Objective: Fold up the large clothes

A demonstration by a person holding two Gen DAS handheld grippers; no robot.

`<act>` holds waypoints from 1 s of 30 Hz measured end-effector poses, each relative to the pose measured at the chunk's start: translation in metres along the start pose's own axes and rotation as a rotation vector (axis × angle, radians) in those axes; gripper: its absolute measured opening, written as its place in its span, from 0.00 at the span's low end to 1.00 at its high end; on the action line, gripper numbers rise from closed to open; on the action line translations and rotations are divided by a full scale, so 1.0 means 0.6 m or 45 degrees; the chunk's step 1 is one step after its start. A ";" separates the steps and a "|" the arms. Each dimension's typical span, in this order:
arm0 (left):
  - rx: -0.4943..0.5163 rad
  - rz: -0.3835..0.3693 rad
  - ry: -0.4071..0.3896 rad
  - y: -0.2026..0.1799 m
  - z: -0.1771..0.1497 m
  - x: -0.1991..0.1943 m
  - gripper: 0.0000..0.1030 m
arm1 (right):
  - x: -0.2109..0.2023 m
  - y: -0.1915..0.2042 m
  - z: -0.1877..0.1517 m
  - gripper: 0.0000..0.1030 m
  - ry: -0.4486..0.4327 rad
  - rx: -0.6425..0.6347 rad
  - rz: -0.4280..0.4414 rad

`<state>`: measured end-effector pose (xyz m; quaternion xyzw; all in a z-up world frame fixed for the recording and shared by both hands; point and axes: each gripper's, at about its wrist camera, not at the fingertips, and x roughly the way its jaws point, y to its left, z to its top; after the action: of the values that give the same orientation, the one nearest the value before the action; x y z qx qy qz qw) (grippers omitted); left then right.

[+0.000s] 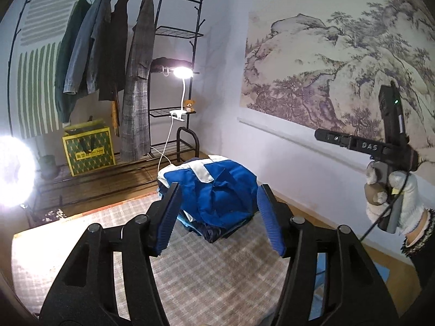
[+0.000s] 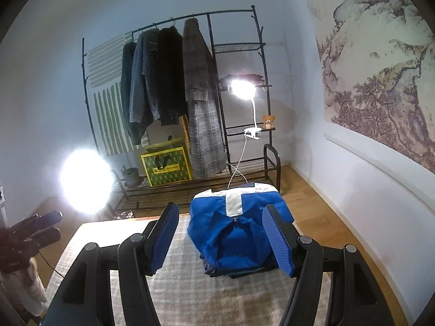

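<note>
**Both grippers raised and empty above a folded blue jacket**

Left gripper [image 1: 217,217], lower centre of the left wrist view: jaws spread wide, holding nothing. Right gripper [image 2: 221,237], lower centre of the right wrist view: likewise spread and empty. Blue-and-white jacket [image 1: 210,190], centre of both views, lies in a compact bundle at the far end of the checked table covering [image 1: 217,266], clear of both tools. Judged soft, limp and fairly light, with padded bulk; the layers would probably slide on one another, so a pinch at an outer hem or corner through all the layers seems safest. A darker garment [image 2: 217,270] shows beneath the near edge; its extent is hidden. The jacket's sleeves and underside cannot be seen. The right gloved hand [image 1: 391,201] appears at the right edge of the left wrist view. Two lamps glare out the middle left and the rack [image 2: 174,95] shelf
</note>
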<state>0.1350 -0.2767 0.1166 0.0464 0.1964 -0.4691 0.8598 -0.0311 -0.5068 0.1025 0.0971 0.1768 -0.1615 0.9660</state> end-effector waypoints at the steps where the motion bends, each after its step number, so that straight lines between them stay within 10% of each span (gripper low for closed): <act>1: 0.010 -0.007 -0.003 -0.004 -0.005 -0.007 0.63 | -0.008 0.006 -0.004 0.68 -0.005 0.001 0.001; 15: -0.005 0.088 -0.029 -0.027 -0.087 -0.025 0.86 | -0.071 0.048 -0.108 0.99 -0.035 -0.083 -0.102; 30: -0.037 0.270 0.118 -0.009 -0.189 0.083 1.00 | 0.012 -0.042 -0.229 1.00 0.047 0.001 -0.193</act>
<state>0.1212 -0.2891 -0.0057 0.0761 0.2368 -0.3699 0.8952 -0.0758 -0.4984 -0.0296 0.0867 0.2012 -0.2324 0.9476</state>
